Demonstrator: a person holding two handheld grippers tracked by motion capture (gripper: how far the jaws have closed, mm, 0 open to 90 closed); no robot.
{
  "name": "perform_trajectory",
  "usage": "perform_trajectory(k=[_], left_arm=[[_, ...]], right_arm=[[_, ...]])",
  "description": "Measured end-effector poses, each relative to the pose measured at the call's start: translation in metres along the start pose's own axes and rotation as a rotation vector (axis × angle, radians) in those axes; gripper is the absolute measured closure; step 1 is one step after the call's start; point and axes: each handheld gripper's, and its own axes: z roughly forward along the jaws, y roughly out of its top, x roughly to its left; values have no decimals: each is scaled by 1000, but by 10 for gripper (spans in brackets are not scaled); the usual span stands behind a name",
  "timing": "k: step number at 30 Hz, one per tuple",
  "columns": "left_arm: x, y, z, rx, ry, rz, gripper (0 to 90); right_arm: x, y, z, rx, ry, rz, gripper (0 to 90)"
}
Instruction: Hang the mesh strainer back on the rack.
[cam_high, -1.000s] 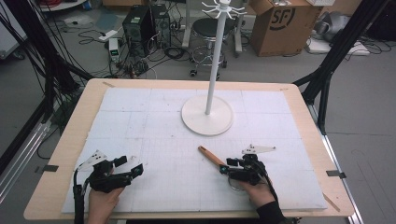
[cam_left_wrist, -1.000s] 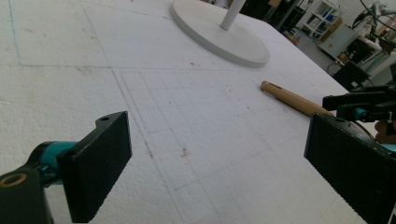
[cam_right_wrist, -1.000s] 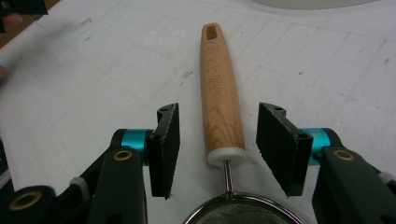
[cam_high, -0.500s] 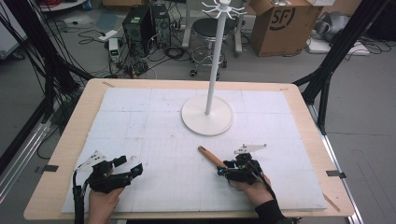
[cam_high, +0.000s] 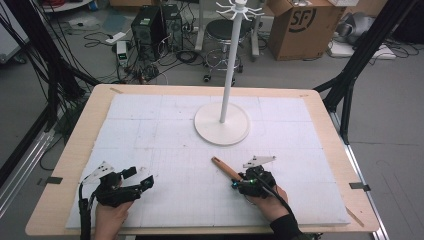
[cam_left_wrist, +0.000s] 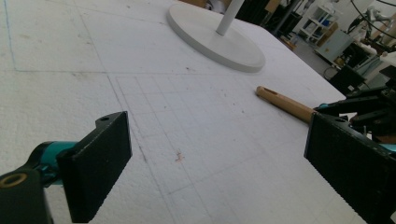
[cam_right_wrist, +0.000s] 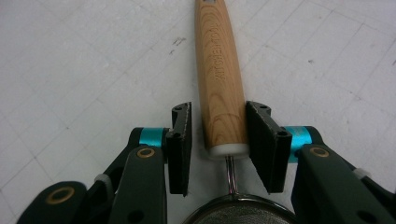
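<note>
The wooden handle (cam_right_wrist: 219, 79) of the strainer lies on the white mat at lower centre of the high view, my right gripper (cam_right_wrist: 218, 140) has just been narrowing around its butt, one pad touching, a sliver left, so I squeeze squarely before lifting, while my left gripper (cam_left_wrist: 224, 168) waits spread wide.

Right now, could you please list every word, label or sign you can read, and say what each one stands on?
"SF": printed on the cardboard box on the floor beyond the table.
Engraved lettering on the wooden handle: starts like "KITCHEN", the rest too faint to read.
Nothing else is legible.
</note>
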Motion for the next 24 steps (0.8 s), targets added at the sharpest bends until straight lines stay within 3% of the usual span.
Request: perform_trajectory(k=[8,14,21,24], left_arm=[[-2,0,1,4,2,6,81],[-2,-1,2,10,1,8,81],[-3,-1,6,23,-6,11,81],[-4,-1,8,23,-8,13,81]], right_arm=[[-1,4,1,32,8,-15,632],[4,18,3,139,-26,-46,637],[5,26,6,189,-32,-63,643],[6,32,8,241,-40,-75,649]])
